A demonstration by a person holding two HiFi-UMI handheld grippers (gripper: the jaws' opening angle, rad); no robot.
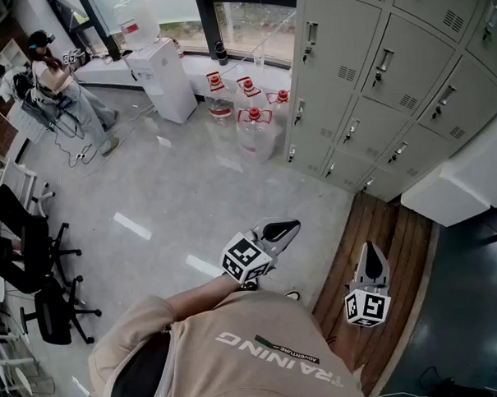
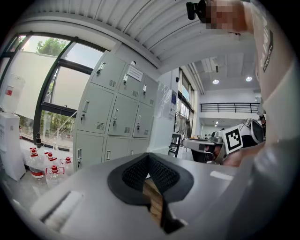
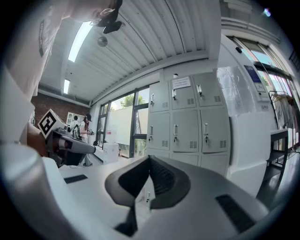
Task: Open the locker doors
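Observation:
A bank of grey lockers (image 1: 366,73) stands ahead with every door closed and small handles on the doors. The lockers (image 2: 115,117) also show in the left gripper view, and the lockers (image 3: 185,117) in the right gripper view, some way off. My left gripper (image 1: 287,230) is held out in front of my chest, pads together, nothing between them. My right gripper (image 1: 372,250) hovers over the wooden floor strip, also shut and empty. In their own views, the left gripper (image 2: 149,157) and the right gripper (image 3: 150,159) both point towards the lockers from a distance.
Several large water bottles (image 1: 249,111) stand on the floor left of the lockers, beside a white water dispenser (image 1: 163,78). A big white cabinet (image 1: 462,184) adjoins the lockers on the right. Office chairs (image 1: 46,276) line the left edge; another person (image 1: 59,87) stands far left.

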